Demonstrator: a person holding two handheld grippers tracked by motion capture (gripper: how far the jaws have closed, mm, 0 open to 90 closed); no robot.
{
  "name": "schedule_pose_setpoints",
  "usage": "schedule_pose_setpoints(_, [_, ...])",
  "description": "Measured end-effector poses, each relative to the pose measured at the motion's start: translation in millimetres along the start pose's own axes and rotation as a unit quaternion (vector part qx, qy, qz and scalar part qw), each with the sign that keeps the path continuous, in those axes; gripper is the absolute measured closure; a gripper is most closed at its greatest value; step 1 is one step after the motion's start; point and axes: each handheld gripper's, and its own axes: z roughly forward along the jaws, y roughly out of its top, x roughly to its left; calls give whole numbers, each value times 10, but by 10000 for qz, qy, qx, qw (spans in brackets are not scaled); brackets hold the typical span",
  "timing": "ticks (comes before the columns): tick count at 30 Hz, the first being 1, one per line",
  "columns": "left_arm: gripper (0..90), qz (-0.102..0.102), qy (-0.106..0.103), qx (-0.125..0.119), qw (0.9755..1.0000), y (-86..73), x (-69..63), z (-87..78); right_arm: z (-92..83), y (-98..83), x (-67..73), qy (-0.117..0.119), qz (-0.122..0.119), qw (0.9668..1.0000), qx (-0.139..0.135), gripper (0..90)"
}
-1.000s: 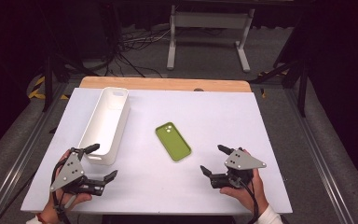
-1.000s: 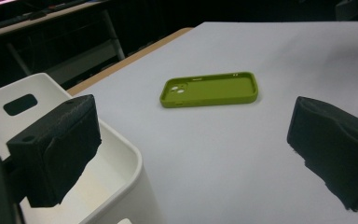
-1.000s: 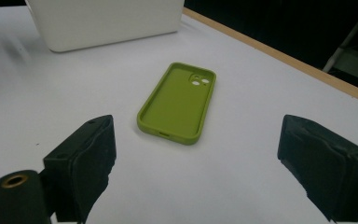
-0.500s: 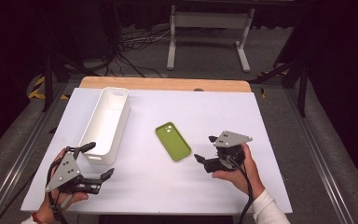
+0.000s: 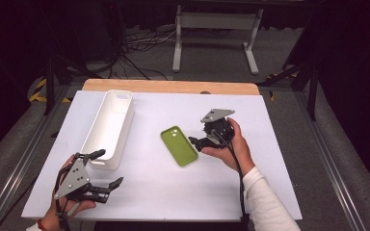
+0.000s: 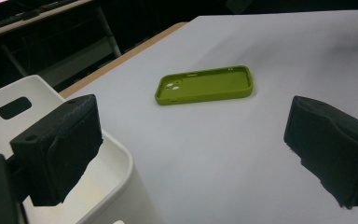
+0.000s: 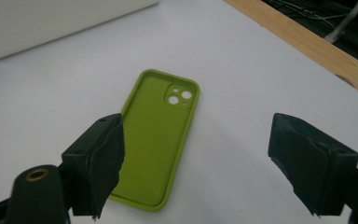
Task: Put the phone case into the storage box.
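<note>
Right claw (image 5: 198,143), jaws wide and just reopening with nothing between them, hovers beside the green phone case (image 5: 178,146). Left claw (image 5: 107,167), open and empty, rests near the white bin (image 5: 110,126) on the worktop (image 5: 164,192).

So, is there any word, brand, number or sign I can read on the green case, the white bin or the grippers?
None: no text can be read.
Case: plain green, no brand.
Bin: plain white, no label.
Left gripper and right gripper: no readable marking.
</note>
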Motion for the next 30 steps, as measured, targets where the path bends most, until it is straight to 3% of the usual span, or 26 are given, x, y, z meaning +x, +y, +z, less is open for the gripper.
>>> schedule_pose_setpoints(5, [49, -63, -57, 79, 9999, -19, -3, 27, 165, 128, -54, -97, -49, 9995, 313, 188])
schedule_pose_setpoints(8, [49, -58, -47, 62, 10000, -24, 0, 9, 273, 193, -103, -127, 75, 9991, 403, 194])
schedule_pose_setpoints(14, [49, -131, -155, 74, 9998, -61, 16, -4, 502, 267, -167, -275, -4, 9970, 725, 209])
schedule_pose_setpoints(24, [52, -140, -310, 150, 9993, -94, -7, 18, 857, 358, -233, -253, 263, 9925, 1169, 256])
schedule_pose_setpoints(29, [52, -115, -305, 160, 9993, -91, -23, 17, 973, 383, -238, -167, 278, 9904, 1342, 266])
schedule_pose_setpoints(30, [51, -105, -300, 165, 9994, -91, -26, 16, 1006, 385, -233, -143, 252, 9895, 1414, 305])
